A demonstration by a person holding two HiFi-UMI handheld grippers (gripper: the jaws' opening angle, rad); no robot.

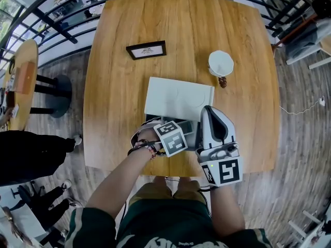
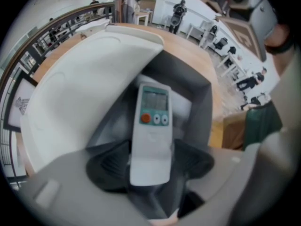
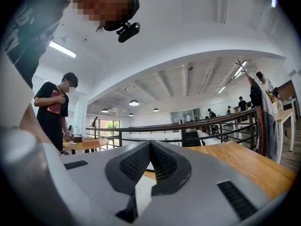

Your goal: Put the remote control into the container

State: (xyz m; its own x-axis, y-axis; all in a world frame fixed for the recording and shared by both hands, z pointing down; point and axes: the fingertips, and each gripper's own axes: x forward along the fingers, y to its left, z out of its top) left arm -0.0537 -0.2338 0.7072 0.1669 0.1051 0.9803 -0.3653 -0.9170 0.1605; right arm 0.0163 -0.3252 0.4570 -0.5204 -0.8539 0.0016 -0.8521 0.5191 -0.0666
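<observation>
The white remote control (image 2: 153, 126), with an orange button and a small screen, points into the grey container (image 2: 203, 102), its lower end between the pads of my left gripper (image 2: 151, 163). The jaws stand wide and slack beside it, so the gripper is open. In the head view the left gripper (image 1: 181, 134) reaches over the container (image 1: 189, 127) near the table's front edge. The container's white lid (image 1: 178, 98) lies just behind it. My right gripper (image 1: 207, 111) rests to the right of the container, tilted up, shut with nothing in it (image 3: 150, 147).
On the wooden table (image 1: 124, 112) sit a black-framed picture (image 1: 147, 49) at the back left, a white cup-like object (image 1: 221, 63) at the back right, and a small brown item (image 1: 222, 81) beside it. A black railing (image 1: 46, 19) and people surround the table.
</observation>
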